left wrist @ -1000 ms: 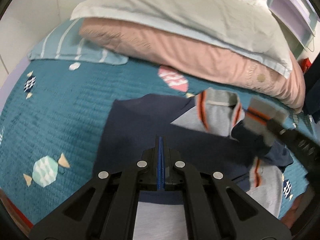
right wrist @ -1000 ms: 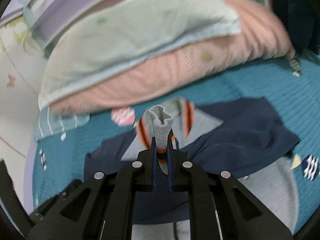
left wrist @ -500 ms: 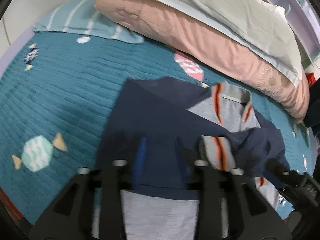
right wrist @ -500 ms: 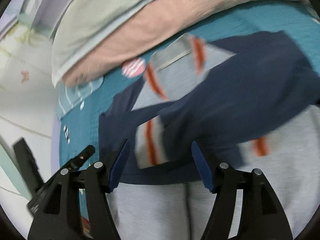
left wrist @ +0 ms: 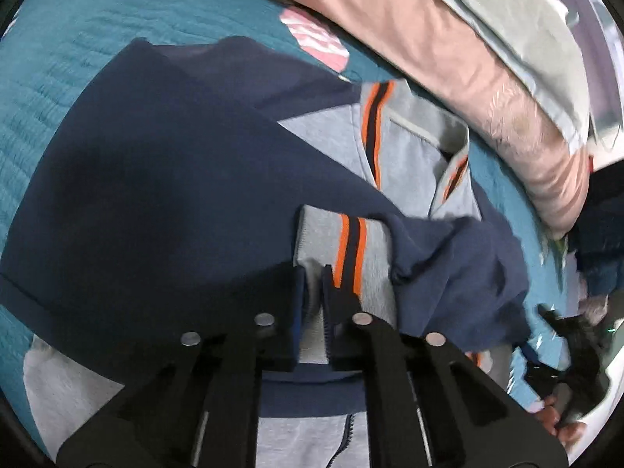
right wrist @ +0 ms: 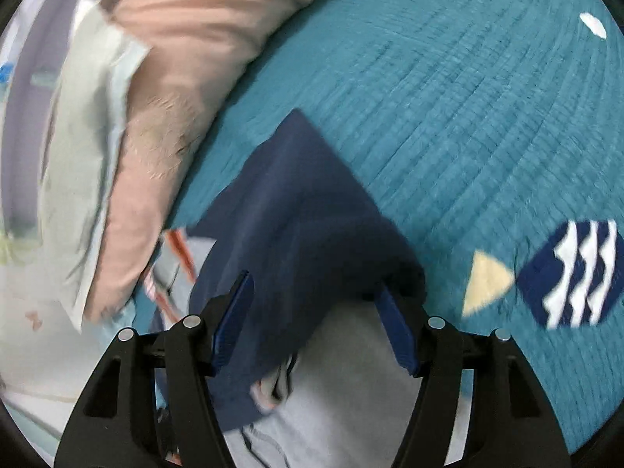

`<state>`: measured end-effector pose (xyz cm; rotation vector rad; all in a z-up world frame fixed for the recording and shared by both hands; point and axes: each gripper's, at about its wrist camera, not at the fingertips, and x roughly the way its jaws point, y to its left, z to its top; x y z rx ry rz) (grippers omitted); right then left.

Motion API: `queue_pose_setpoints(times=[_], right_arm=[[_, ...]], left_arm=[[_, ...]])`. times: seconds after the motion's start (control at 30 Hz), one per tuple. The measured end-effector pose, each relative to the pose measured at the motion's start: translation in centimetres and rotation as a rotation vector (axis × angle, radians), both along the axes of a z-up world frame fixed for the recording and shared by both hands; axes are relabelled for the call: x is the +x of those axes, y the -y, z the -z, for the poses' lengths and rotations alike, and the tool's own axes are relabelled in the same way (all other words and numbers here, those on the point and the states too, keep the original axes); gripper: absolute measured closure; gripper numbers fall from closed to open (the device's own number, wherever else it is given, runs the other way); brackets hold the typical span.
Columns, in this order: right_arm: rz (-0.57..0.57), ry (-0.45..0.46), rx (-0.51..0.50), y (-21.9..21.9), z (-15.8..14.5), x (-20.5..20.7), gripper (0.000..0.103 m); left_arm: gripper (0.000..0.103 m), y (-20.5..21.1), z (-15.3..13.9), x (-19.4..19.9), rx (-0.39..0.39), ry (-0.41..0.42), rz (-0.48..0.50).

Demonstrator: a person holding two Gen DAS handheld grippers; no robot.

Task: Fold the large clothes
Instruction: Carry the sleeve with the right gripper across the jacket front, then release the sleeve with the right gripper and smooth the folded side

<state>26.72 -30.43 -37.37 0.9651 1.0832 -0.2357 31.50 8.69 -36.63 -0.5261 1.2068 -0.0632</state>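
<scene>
Compared with a second ago, the grey cuff (left wrist: 343, 249) with orange stripes is no longer pinched by the right gripper (right wrist: 316, 323); it is now laid on the navy sleeve of the jacket (left wrist: 156, 202), which is spread on the teal bedspread (right wrist: 468, 117) below the pink pillow (left wrist: 448, 58). The left gripper (left wrist: 314, 284) has just been closing and is now clamped on the cuff's edge. The right gripper's jaws have just been closing too, but are seen spread apart over navy cloth, nothing grasped.
</scene>
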Motion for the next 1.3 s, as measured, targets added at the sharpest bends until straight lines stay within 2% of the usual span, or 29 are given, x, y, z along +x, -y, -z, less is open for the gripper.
queue_pose_setpoints(times=[0.03, 0.1, 0.2, 0.27, 0.3, 0.33, 0.47, 0.53, 0.6, 0.63, 0.67, 0.73, 0.77, 0.83, 0.87, 0.9, 0.97, 1.03, 1.07, 1.1, 1.13, 1.17, 1.2, 1.23, 1.27, 1.3], right_arm=[[0.016, -0.018, 0.002, 0.3, 0.3, 0.0, 0.095], [0.014, -0.032, -0.005, 0.8, 0.3, -0.6, 0.096], [-0.029, -0.028, -0.092, 0.6, -0.7, -2.4, 0.096], [-0.043, -0.07, -0.095, 0.8, 0.8, -3.0, 0.096], [-0.037, -0.088, -0.075, 1.2, 2.5, -3.1, 0.098], [-0.03, -0.081, -0.067, 1.4, 3.2, -3.1, 0.098], [-0.046, -0.112, -0.066, 1.7, 2.2, -2.7, 0.095], [-0.04, -0.119, -0.049, 2.2, 0.9, -2.9, 0.087], [-0.041, -0.09, -0.133, 2.4, -1.6, -3.5, 0.079], [-0.037, -0.077, -0.21, 2.2, -3.0, -3.7, 0.079], [-0.035, -0.038, -0.286, 2.0, -4.7, -4.0, 0.079], [-0.054, 0.049, -0.314, 1.8, -6.3, -4.1, 0.079], [-0.084, 0.106, -0.351, 1.2, -7.1, -3.8, 0.08], [-0.161, 0.151, -0.437, -0.3, -7.6, -2.8, 0.086], [-0.202, 0.159, -0.459, -1.3, -7.3, -1.7, 0.09], [-0.252, 0.173, -0.436, -2.3, -6.5, -0.3, 0.094], [-0.317, 0.151, -0.414, -3.5, -4.6, 1.2, 0.097], [-0.387, 0.103, -0.467, -5.1, -2.5, 2.5, 0.097], [-0.404, 0.065, -0.482, -5.2, -1.2, 2.8, 0.098], [-0.405, 0.038, -0.493, -5.0, -0.6, 2.7, 0.099], [-0.391, 0.011, -0.512, -4.2, 0.2, 2.6, 0.103], [-0.368, -0.009, -0.513, -3.0, 1.0, 2.5, 0.103], [-0.338, 0.008, -0.454, -1.2, 1.4, 2.1, 0.103], [-0.314, 0.019, -0.409, 0.2, 1.2, 1.6, 0.103], [-0.286, 0.008, -0.454, 1.0, 0.6, 1.3, 0.103], [-0.277, 0.014, -0.489, 1.2, 0.0, 1.2, 0.103]], left_arm=[[0.098, 0.0, -0.1, 0.0, 0.002, 0.002, 0.002], [0.098, 0.1, -0.4, -0.1, 0.032, 0.01, 0.021], [0.098, 0.4, -1.0, -0.1, 0.067, 0.011, 0.058], [0.098, 0.9, -1.2, -0.1, 0.099, 0.018, 0.081], [0.098, 1.2, -0.9, -0.1, 0.111, 0.018, 0.094], [0.098, 1.3, -0.6, 0.0, 0.12, 0.013, 0.098], [0.098, 1.3, -0.6, -0.3, 0.144, 0.02, 0.118], [0.098, 1.5, -1.3, -0.1, 0.183, 0.023, 0.147], [0.097, 1.8, -2.4, -0.4, 0.243, 0.049, 0.17], [0.097, 1.9, -3.0, -0.5, 0.288, 0.062, 0.176], [0.097, 2.0, -3.8, -0.7, 0.372, 0.082, 0.178], [0.097, 1.9, -4.9, -1.0, 0.444, 0.113, 0.181], [0.097, 1.6, -5.6, -1.1, 0.432, 0.131, 0.164], [0.097, 1.5, -6.7, -1.0, 0.358, 0.173, 0.142], [0.097, 1.8, -7.0, -1.0, 0.333, 0.193, 0.147], [0.097, 2.5, -7.2, -0.8, 0.314, 0.213, 0.158], [0.097, 4.6, -6.9, 0.0, 0.261, 0.235, 0.191], [0.097, 6.6, -5.6, 0.7, 0.178, 0.248, 0.217], [0.097, 7.0, -4.8, 0.7, 0.182, 0.229, 0.218], [0.098, 7.7, -3.3, 1.0, 0.236, 0.185, 0.208], [0.103, 8.0, -1.8, 1.1, 0.297, 0.153, 0.197], [0.103, 7.8, -0.9, 0.9, 0.297, 0.15, 0.19], [0.103, 7.3, -0.7, 0.5, 0.27, 0.172, 0.182], [0.103, 6.6, -0.6, 0.1, 0.282, 0.18, 0.169], [0.103, 6.1, -0.5, 0.1, 0.322, 0.169, 0.154], [0.103, 5.3, -0.5, 0.0, 0.33, 0.17, 0.142]])
